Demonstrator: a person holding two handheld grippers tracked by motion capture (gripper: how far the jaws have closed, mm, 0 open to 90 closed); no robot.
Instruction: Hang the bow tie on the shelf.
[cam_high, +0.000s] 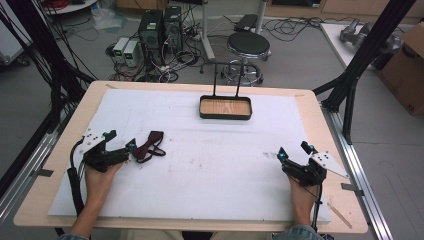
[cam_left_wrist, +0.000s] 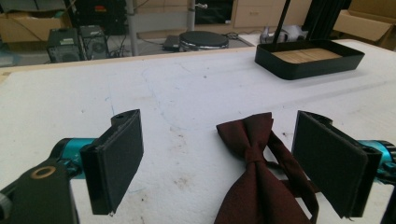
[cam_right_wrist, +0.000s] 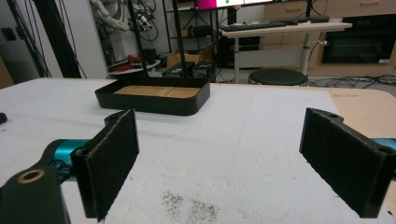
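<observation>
- white sheeting covers most of the wooden desk (cam_high: 60, 130), leaving a bare wood border on every side; a stool (cam_high: 248, 45) and computer boxes (cam_high: 160, 27) stand on the floor past the far edge.
- a dark red bow tie (cam_high: 149, 146) lies flat on the left part of the sheet, its strap looped beside it.
- the left tool (cam_high: 119, 145) rests low just beside the tie, jaws spread wide and holding nothing; in the left gripper view the bow tie (cam_left_wrist: 254, 172) lies between the jaws, nearer one pad, so it looks lined up for a pinch.
- the right tool (cam_high: 295, 150) rests near the right side of the sheet, well apart from the tie, jaws also wide and empty, probably parked out of the way.
- a black tray (cam_high: 225, 116) with a wooden bottom stands by the far edge, near the middle, empty; it may be where the tie belongs.
- between tie and tray the sheet is bare, so a lift and carry has open room; only the tray's upright posts at its back could snag.
</observation>
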